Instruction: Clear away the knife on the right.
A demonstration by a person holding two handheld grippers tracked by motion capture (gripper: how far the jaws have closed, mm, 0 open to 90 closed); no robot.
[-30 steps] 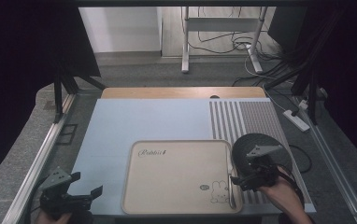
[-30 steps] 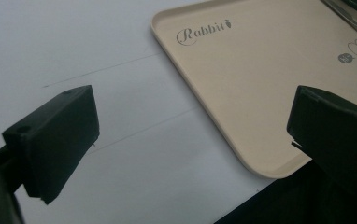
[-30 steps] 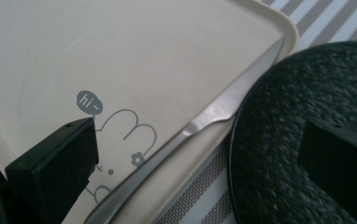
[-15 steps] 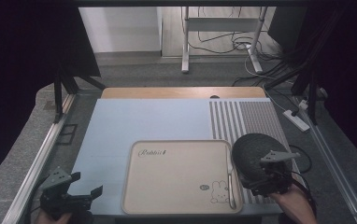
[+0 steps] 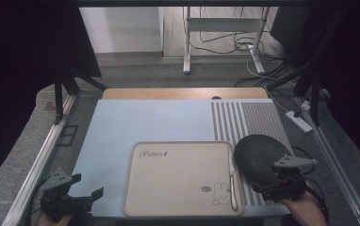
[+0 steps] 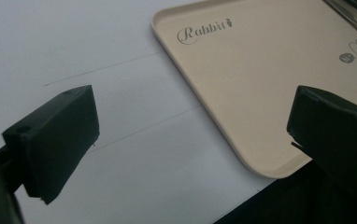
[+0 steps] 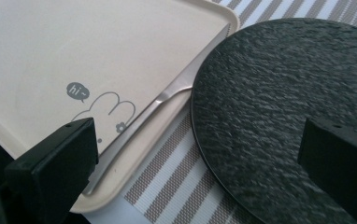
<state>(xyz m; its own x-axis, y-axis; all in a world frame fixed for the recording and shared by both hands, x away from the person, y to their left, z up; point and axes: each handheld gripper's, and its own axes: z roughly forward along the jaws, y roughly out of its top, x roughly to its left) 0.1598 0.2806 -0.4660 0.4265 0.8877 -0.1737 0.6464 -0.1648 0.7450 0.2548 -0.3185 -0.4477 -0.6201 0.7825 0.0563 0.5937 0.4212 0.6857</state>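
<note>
The black plate (image 5: 259, 157) sat on the striped mat (image 5: 249, 117) near the desk's front right corner, its rim touching the cream tray's (image 5: 168, 188) right edge, where a knife (image 5: 233, 183) lay. My right gripper (image 7: 200, 186) hovered over the plate, jaws wide, gripping nothing. My left gripper (image 6: 190, 144) was wide too, at the desk's (image 5: 135, 127) front left corner.

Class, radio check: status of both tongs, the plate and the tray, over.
Left tongs open, empty, beside tray. Right tongs open over dark plate on striped mat. Knife lies on tray's edge.
</note>
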